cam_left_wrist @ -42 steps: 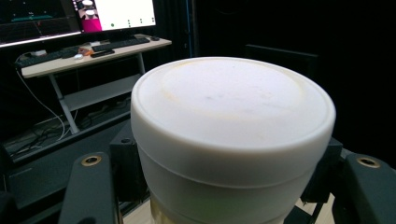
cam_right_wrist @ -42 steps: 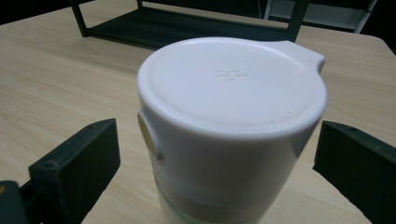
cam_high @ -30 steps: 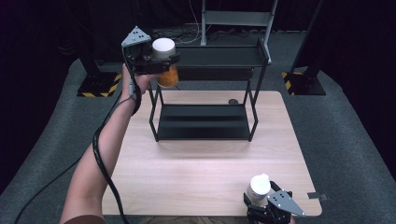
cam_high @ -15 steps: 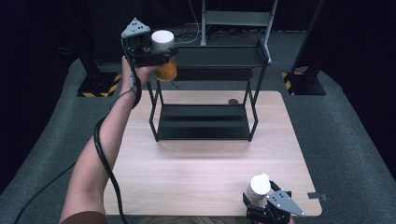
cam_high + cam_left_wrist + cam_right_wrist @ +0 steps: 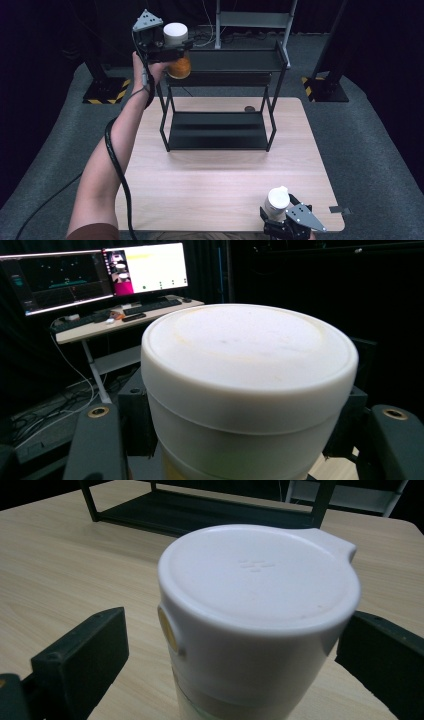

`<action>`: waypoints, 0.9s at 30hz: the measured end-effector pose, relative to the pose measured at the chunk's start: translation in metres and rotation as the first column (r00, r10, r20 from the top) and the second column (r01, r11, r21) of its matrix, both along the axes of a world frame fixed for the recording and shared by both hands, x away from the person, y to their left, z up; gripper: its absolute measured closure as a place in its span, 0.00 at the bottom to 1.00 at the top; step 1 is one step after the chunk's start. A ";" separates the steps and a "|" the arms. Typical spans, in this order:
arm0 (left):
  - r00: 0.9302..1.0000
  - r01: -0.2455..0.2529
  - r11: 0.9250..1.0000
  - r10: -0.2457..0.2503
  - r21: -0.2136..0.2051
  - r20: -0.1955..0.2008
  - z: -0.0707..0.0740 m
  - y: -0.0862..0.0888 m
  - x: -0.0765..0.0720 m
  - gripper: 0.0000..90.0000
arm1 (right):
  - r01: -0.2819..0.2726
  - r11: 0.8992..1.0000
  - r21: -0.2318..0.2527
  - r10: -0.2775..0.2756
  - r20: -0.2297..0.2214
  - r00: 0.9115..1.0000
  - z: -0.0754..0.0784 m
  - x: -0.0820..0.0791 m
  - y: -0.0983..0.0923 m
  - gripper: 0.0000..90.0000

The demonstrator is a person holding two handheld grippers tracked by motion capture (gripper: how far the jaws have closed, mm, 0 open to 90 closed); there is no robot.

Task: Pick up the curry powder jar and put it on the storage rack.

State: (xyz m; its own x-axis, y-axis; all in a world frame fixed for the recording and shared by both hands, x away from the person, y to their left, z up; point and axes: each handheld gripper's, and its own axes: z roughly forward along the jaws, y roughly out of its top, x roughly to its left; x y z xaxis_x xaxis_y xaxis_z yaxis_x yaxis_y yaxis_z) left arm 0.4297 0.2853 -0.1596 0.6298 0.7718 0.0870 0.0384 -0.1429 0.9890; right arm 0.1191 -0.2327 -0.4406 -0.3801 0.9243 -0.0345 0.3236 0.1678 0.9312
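An orange jar (image 5: 179,67) with a white lid (image 5: 250,355) hangs in the air at the left end of the black rack's top shelf (image 5: 235,60). My left gripper (image 5: 176,50) is shut on it, a jaw pressed on each side. Near the table's front edge stands a white-capped bottle (image 5: 276,200), upright on the wood. My right gripper (image 5: 281,211) is around it, open. In the right gripper view bare table shows between the left jaw and the bottle (image 5: 260,605).
The two-tier black rack has a bare lower shelf (image 5: 220,137) and stands at the back of the wooden table (image 5: 210,185). A small dark disc (image 5: 249,108) lies behind it. Stands with striped bases (image 5: 105,92) flank the table. Monitors (image 5: 100,275) sit beyond.
My left gripper has lifted the jar a little higher beside the top shelf's left end. The right gripper and the bottle have not moved.
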 end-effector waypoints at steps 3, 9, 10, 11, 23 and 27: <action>1.000 -0.006 1.000 0.006 -0.003 -0.001 0.002 0.000 0.003 0.38 | 0.005 1.000 0.001 -0.005 0.001 1.000 0.000 -0.001 -0.001 0.00; 1.000 -0.010 1.000 0.010 0.001 -0.002 0.006 0.000 0.008 0.38 | 0.007 1.000 -0.006 -0.007 0.001 1.000 0.001 -0.001 0.000 0.00; 1.000 -0.010 1.000 0.010 0.001 -0.004 0.007 0.001 0.009 0.38 | 0.007 1.000 -0.008 -0.007 0.002 1.000 0.001 -0.001 0.001 0.00; 1.000 -0.014 1.000 0.014 0.000 -0.003 0.007 0.001 0.010 0.38 | 0.007 1.000 -0.009 -0.007 0.000 1.000 0.002 -0.001 0.002 0.00; 0.998 -0.052 0.999 0.052 -0.003 -0.017 0.011 0.001 0.023 0.38 | 0.006 1.000 -0.020 -0.006 0.007 1.000 0.004 -0.002 0.004 0.00; 0.997 -0.071 0.997 0.071 0.008 -0.028 0.009 -0.003 0.029 0.38 | 0.006 1.000 -0.019 -0.006 0.008 1.000 0.004 -0.002 0.004 0.00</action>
State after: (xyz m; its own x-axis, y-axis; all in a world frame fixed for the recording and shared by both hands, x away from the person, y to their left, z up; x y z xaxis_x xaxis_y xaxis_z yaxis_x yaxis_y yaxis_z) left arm 0.4585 0.2825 -0.1502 0.5759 0.8140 0.0757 0.0764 -0.1457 0.9864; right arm 0.1173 -0.2286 -0.4366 -0.3740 0.9258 -0.0549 0.3174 0.1834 0.9304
